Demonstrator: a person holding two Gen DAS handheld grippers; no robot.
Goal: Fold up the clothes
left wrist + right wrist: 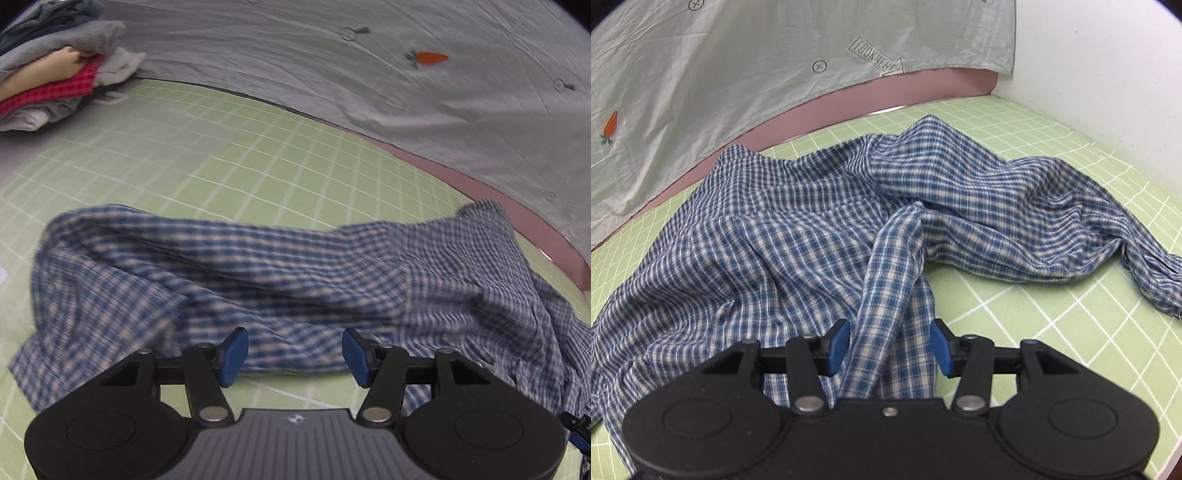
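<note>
A blue and white checked shirt (258,273) lies crumpled across the green grid mat (207,147). My left gripper (293,356) hovers open at the shirt's near edge, its blue pads wide apart with only cloth and mat behind them. In the right wrist view the same shirt (783,236) spreads out rumpled, one sleeve trailing to the right. My right gripper (890,347) is open over it, and a raised fold of the shirt runs up between the blue fingers (839,345) without being pinched.
A pile of other clothes (55,70), grey, red checked and cream, sits at the mat's far left. A pale sheet with a carrot print (428,58) hangs behind the mat over a pink edge (849,99). A white wall (1108,74) bounds the right side.
</note>
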